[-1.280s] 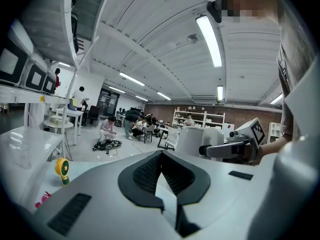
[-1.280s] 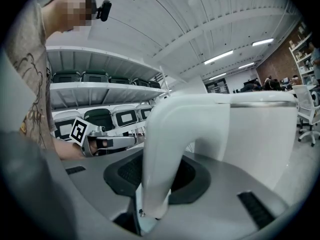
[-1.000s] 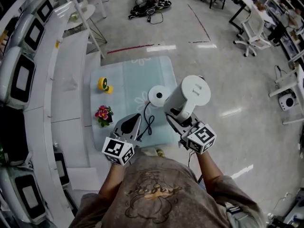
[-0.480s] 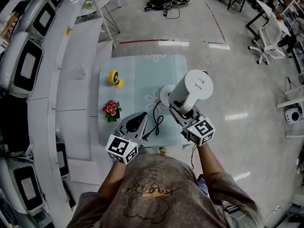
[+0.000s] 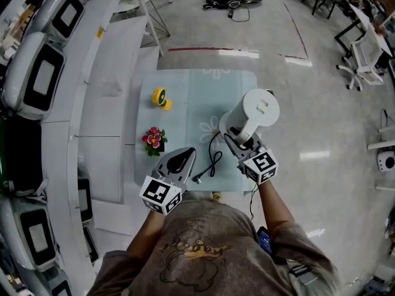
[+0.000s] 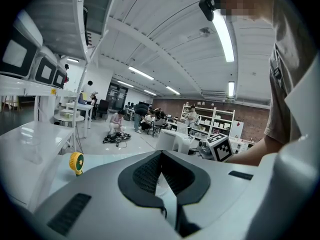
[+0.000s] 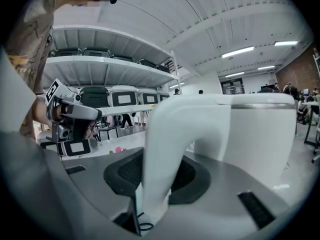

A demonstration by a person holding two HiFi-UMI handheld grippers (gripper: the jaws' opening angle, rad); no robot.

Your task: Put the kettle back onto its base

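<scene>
**Kettle** (image 5: 254,113): white, lid on, contents hidden. It stands upright near the right edge of the table (image 5: 185,97), over its base (image 5: 222,128); seating cannot be told.
**Right gripper** (image 5: 241,142): jaws clamped on the kettle's handle (image 7: 165,149).
**Left gripper** (image 5: 182,157): jaws together, empty, above the near edge.
**Open room:** bare cloth on the far side.
**Left side of table:** yellow fan (image 5: 159,96) and flower pot (image 5: 153,139).
**Power cord** (image 5: 214,159): shows whole only in the head view.

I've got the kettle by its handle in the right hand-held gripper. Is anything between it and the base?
Nothing visible. The kettle is right over the base and hides most of it. The cord trails to the table's near edge. The yellow fan and flowers stand well left.
</scene>
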